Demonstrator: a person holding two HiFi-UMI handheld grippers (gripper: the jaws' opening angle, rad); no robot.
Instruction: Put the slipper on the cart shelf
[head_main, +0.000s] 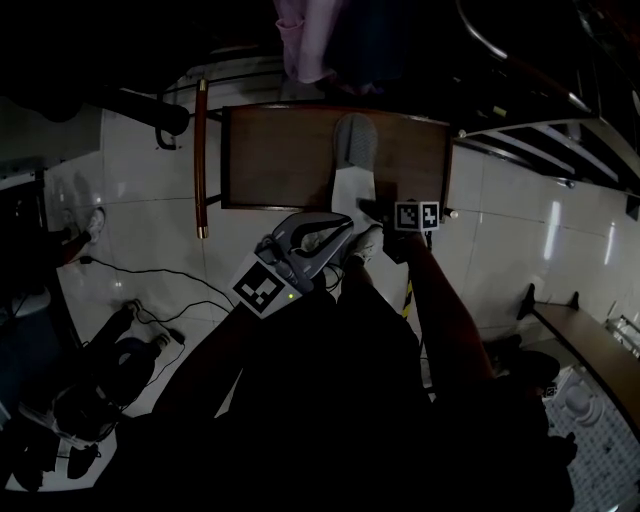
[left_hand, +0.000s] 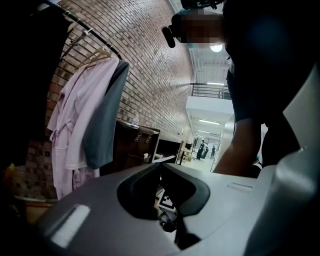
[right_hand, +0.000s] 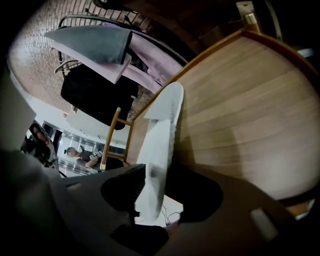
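1. The slipper (head_main: 352, 165) lies lengthways on the cart shelf (head_main: 270, 160). Its toe points at the shelf's far edge and its heel pokes just past the near edge.
2. The right gripper (right_hand: 165, 175) sits at that near edge. Its fingers are apart with the heel between them, and I see no squeeze on it.
3. I judge the step in hand to be the release. To do it well, I draw the fingers straight back off the near edge without dragging the heel along.
4. If the overhang looks risky, I nudge the heel further onto the shelf first.
5. The left gripper (head_main: 335, 232) hovers just off the shelf's near edge, fingers together and empty. I keep it clear.
6. The slipper is thin and flat, with a white footbed and a grey toe cover. It looks light and floppy.
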